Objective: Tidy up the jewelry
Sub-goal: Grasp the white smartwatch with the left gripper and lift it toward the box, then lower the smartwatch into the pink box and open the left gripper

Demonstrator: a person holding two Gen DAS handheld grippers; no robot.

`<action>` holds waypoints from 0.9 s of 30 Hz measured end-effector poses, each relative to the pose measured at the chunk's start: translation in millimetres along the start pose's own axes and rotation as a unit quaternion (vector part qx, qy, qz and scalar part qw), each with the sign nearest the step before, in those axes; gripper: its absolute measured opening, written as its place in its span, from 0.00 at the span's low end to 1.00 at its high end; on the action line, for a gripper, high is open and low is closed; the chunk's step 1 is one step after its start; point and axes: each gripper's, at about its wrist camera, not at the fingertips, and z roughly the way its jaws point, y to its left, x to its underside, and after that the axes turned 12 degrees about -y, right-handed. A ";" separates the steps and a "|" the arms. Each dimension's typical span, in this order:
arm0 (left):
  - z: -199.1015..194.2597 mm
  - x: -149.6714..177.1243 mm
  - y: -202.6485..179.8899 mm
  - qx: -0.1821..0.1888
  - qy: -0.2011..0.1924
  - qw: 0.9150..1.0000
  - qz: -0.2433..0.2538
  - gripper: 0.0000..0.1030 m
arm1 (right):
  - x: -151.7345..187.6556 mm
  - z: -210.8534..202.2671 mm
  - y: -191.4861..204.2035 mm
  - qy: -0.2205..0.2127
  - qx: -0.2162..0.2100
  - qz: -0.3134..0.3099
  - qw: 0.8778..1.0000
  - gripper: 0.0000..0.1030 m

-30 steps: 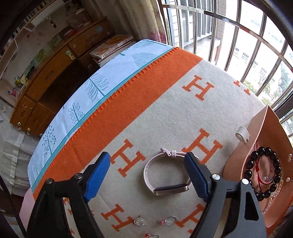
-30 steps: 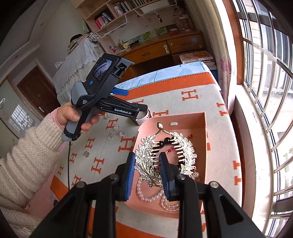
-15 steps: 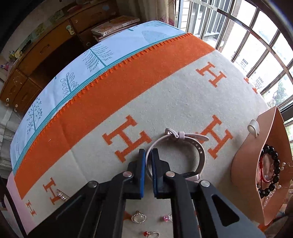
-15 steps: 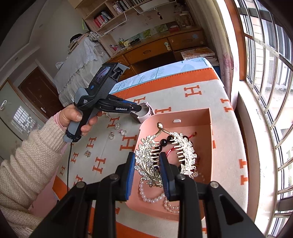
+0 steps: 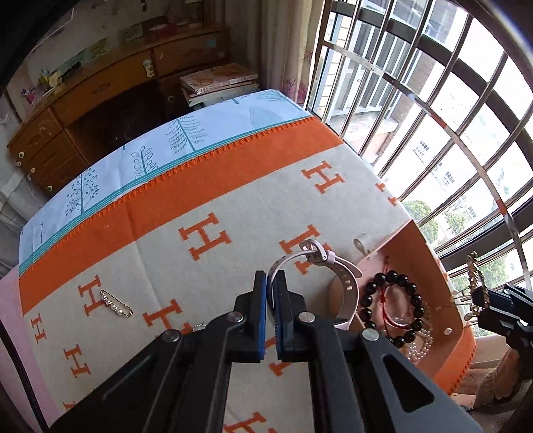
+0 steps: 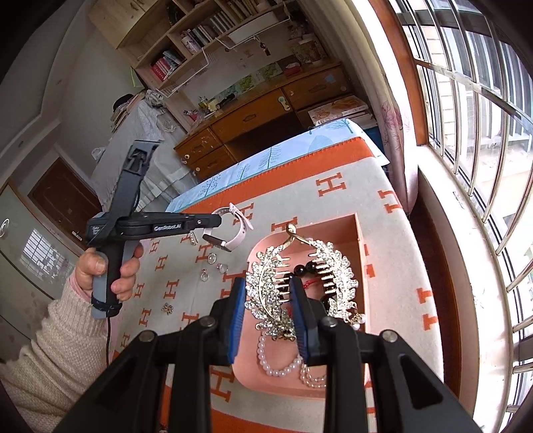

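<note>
Left gripper (image 5: 270,293) clamped on pink watch band (image 5: 346,286), lifted above H-patterned blanket (image 5: 233,200), at ten o'clock from pink tray (image 6: 358,233), right gripper (image 6: 268,299) pinching rhinestone leaf hair comb (image 6: 266,289) over tray, apparently clear of pearls (image 6: 279,366).

Home bedroom: blanket-covered bed (image 5: 233,186), wooden desk (image 6: 266,110), bookshelves (image 6: 200,30), barred window (image 5: 433,116).

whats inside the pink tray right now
In the pink tray lie a black bead bracelet, a red cord and pearl strands; the rhinestone hair comb, gripped above, hides more.
</note>
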 end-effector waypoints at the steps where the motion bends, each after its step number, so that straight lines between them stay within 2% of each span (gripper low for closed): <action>1: -8.9 -0.4 -8.0 0.006 -0.007 1.000 0.003 0.02 | -0.2 -2.5 -1.2 -0.004 0.002 0.006 1.000 0.26; 5: -28.1 -1.6 -38.0 0.028 -0.016 0.999 0.006 0.02 | 0.7 -11.1 -3.0 -0.015 0.008 0.021 1.000 0.26; 9: -26.3 3.5 -69.9 0.040 -0.014 0.999 0.004 0.02 | 3.4 -20.6 -6.5 -0.025 0.014 0.039 0.999 0.26; 13: -4.1 11.6 -91.7 0.034 0.001 0.999 0.002 0.02 | 4.9 -30.4 -10.1 -0.032 0.021 0.047 0.998 0.26; 19: 42.3 25.6 -94.2 0.024 0.043 0.999 -0.013 0.03 | 7.6 -38.0 -7.7 -0.033 0.020 0.047 0.998 0.26; 22: 51.0 31.0 -94.1 0.009 0.049 0.999 -0.009 0.04 | 7.7 -37.5 -3.5 -0.031 0.016 0.041 0.999 0.26; 25: 42.0 31.1 -92.0 0.011 0.035 0.999 -0.009 0.16 | 7.0 -33.7 -0.9 -0.028 0.011 0.037 0.999 0.26; 27: 28.0 29.3 -88.3 0.006 0.015 1.000 -0.008 0.33 | 6.3 -29.7 0.2 -0.024 0.009 0.035 0.999 0.26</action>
